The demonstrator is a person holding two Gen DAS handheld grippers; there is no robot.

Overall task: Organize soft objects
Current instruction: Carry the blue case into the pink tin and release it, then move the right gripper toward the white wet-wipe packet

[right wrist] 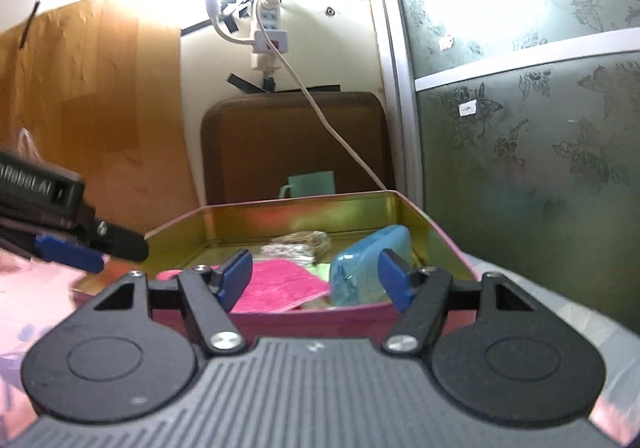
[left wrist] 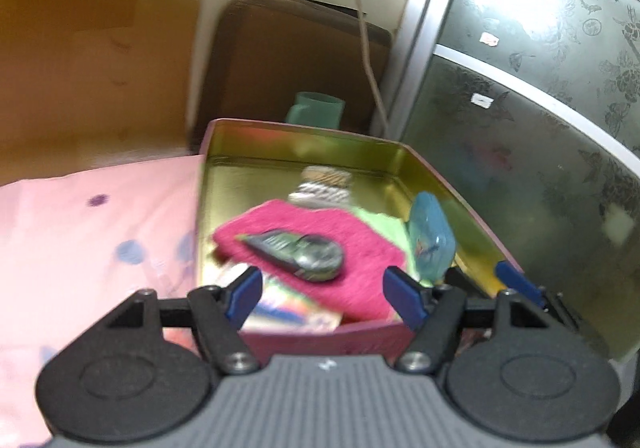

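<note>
Both grippers, left gripper [left wrist: 324, 298] and right gripper [right wrist: 316, 278], agape, gripping nothing, above tin [left wrist: 224, 183] near edge. Pink cloth [left wrist: 320, 244] half hiding blurred packets [left wrist: 288, 308]; dark pouch [left wrist: 300, 254] indistinct.

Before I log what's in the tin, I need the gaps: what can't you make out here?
- Dark object on the pink cloth: blurred in the left wrist view; unseen from the right.
- Printed items under the cloth: covered by it and the left gripper.
- Striped bundle: blurred in both views.
- Blue case: contents hidden; partly behind the right gripper.
- Tin: near corners cut off by both grippers.
</note>
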